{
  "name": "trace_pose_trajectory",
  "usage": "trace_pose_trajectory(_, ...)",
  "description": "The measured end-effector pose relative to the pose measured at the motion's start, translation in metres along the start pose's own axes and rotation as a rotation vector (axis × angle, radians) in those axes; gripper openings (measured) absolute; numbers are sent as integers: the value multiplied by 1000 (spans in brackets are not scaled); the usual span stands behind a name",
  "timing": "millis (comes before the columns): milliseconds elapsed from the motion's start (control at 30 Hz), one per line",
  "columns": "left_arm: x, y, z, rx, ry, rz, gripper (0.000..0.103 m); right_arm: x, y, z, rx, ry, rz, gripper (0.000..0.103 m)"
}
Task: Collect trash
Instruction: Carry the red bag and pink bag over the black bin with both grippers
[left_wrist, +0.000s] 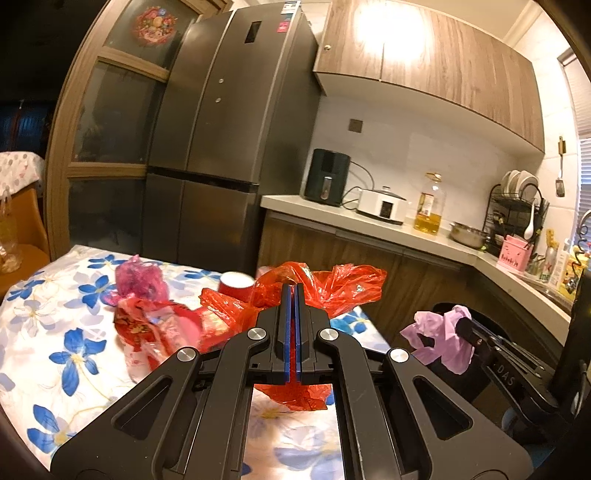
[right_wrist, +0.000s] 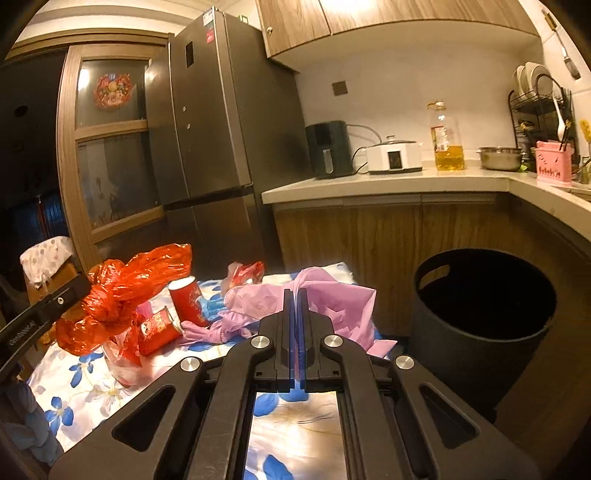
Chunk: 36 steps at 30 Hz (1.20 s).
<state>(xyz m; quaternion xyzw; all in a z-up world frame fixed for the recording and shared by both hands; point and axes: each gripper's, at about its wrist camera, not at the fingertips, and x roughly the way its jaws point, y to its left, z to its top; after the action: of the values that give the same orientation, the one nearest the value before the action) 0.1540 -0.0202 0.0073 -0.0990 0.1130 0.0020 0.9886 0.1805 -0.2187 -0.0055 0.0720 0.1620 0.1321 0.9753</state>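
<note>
Where cabinets corner, trash (left_wrist: 155, 325) litters floral tablecloth (left_wrist: 48, 332).

Bin (right_wrist: 484, 317) right of table (right_wrist: 295, 424), cups (right_wrist: 188, 301) on table.

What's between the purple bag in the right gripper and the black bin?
Nothing visible. The right gripper is shut on the purple bag, and the black bin stands open-topped just right of it beside the table.

Dim warm light, glare on upper cabinets (left_wrist: 388, 33), fisheye-bent edges w/ dark corners
</note>
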Motion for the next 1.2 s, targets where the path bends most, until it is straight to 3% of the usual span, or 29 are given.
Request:
trace_pose_trajectory(733, 44, -131, 3, 124, 24, -226, 0, -44, -89, 23, 65, -109, -221, 2)
trace_pose_trajectory(1200, 79, -197, -1, 181, 37, -323, 1, -52, -131, 38, 107, -165, -316, 2)
